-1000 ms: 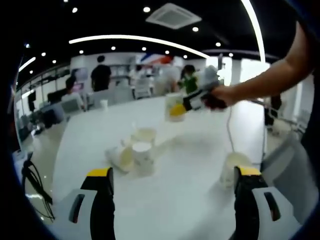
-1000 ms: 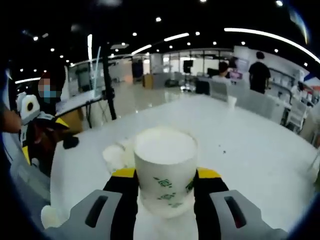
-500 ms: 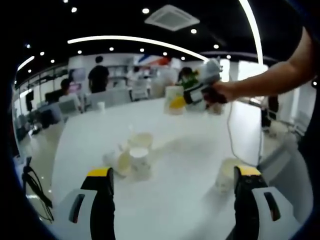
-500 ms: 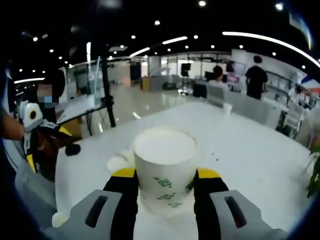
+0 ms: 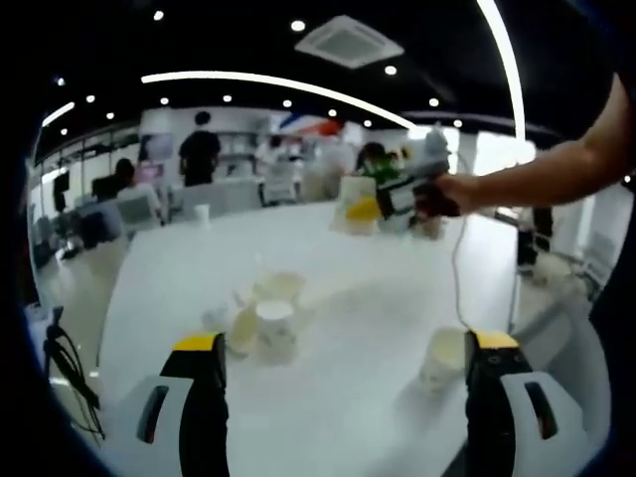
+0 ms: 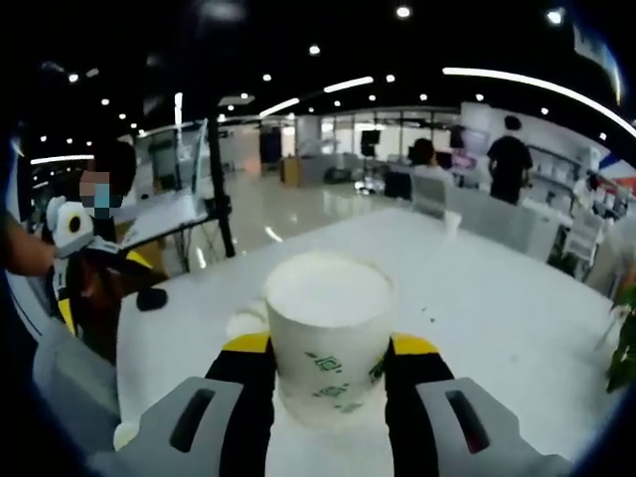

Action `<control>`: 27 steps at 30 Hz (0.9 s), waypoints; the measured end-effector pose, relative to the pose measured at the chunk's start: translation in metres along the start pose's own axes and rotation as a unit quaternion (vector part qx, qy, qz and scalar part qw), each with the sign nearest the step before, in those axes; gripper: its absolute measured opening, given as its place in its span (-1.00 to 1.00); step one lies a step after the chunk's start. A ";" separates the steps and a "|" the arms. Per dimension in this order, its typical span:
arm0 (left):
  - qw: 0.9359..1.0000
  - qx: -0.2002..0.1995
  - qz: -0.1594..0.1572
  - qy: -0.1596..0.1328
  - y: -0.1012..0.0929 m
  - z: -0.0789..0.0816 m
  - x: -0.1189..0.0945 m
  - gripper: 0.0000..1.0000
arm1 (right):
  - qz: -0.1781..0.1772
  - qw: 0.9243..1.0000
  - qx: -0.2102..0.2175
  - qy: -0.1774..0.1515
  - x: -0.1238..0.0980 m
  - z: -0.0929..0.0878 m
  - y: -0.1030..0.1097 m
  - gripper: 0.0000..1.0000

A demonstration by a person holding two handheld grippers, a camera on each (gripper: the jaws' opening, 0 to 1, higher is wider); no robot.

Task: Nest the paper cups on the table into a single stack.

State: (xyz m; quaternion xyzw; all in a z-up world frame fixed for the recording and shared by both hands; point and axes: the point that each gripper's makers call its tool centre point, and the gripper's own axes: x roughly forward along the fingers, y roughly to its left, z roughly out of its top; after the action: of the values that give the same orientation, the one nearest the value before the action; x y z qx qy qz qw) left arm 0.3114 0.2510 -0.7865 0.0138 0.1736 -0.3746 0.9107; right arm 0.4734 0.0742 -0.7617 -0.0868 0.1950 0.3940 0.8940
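Here the right gripper is clenched on an upright cup, mouth up, held above the table. The cluster of loose cups stands on the table, just ahead of the left gripper, whose jaws gape with nothing between them. A lone cup stands right of the cluster. The held cup's long axis is vertical, fit for dropping into another, I judge.

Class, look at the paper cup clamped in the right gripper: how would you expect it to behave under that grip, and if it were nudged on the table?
The paper cup looks thin-walled and empty, so it is probably light and could crumple if the right gripper squeezes harder. Its tall, tapered shape suggests it would tip easily when nudged on the white table, then roll in a curve.
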 end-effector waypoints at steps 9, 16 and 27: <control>1.000 -0.027 0.001 -0.006 -0.002 0.000 -0.005 0.96 | 0.003 1.000 -0.007 0.002 -0.006 0.000 0.008 -0.20; 1.000 -0.024 -0.005 0.000 -0.004 -0.001 -0.005 0.96 | 0.009 1.000 -0.011 0.000 -0.010 0.000 0.017 -0.19; 0.999 -0.035 -0.034 -0.002 -0.042 -0.022 0.075 0.96 | 0.046 0.999 -0.008 -0.027 -0.027 -0.065 -0.032 -0.20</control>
State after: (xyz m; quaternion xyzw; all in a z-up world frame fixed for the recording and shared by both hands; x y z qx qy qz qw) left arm 0.3249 0.1732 -0.8269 -0.0248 0.1854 -0.3992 0.8976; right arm 0.4623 0.0143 -0.8092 -0.0741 0.1717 0.4381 0.8792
